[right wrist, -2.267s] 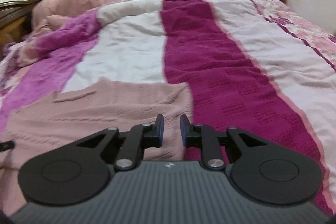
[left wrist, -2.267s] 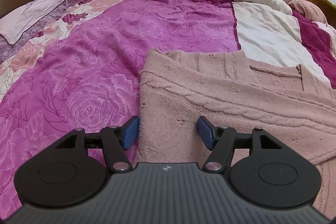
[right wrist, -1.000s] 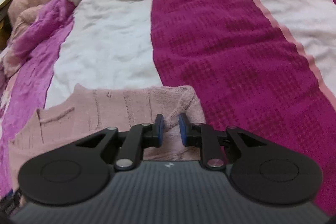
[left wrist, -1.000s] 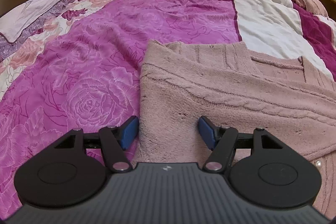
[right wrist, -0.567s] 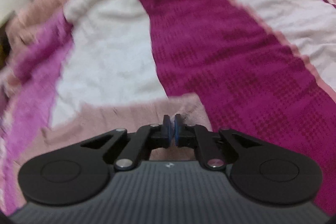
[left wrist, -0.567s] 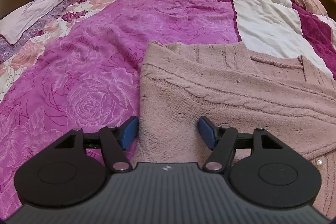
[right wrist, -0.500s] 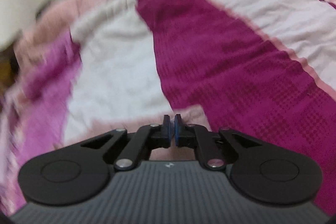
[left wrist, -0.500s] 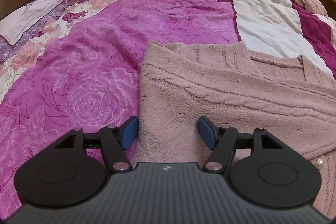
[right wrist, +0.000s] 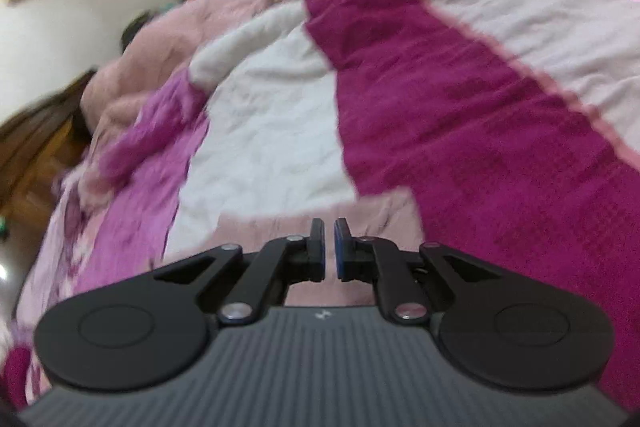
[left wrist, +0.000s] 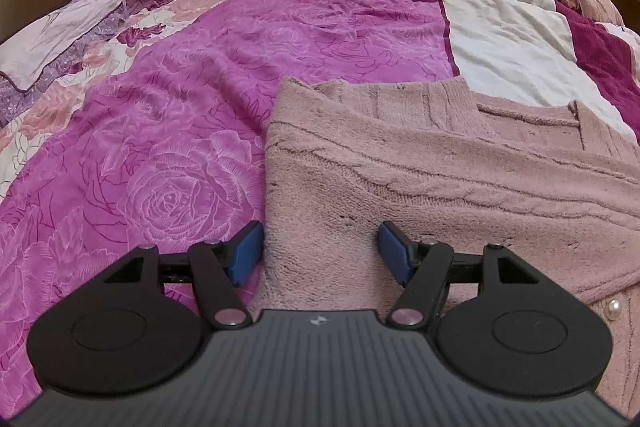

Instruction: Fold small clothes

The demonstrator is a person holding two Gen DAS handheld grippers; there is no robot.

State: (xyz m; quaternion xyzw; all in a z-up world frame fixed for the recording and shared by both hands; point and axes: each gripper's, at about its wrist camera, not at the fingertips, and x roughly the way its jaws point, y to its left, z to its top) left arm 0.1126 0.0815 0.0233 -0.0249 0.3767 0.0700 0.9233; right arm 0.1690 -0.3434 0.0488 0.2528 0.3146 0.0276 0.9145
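Left wrist view: my left gripper [left wrist: 320, 251] has not shifted over the last couple of seconds. Its blue pads stand well apart, straddling the near left corner of the dusty-pink knitted cardigan [left wrist: 440, 179] without pinching it. The cardigan lies flat on the magenta rose-print quilt [left wrist: 160, 131], already doubled, with cable ribs running across it and a pearl button [left wrist: 613, 306] at the lower right edge.

Right wrist view: here is the change. My right gripper [right wrist: 329, 249], whose pads stood a little apart on a pinch of the knit a second ago, now has them drawn almost together with pink knit showing in the slit. The picture has swung and blurred, so the bed's white and dark-pink stripes [right wrist: 460, 99] fill the frame. I judge the cardigan's right corner is caught and the fold is starting, my left side waiting.
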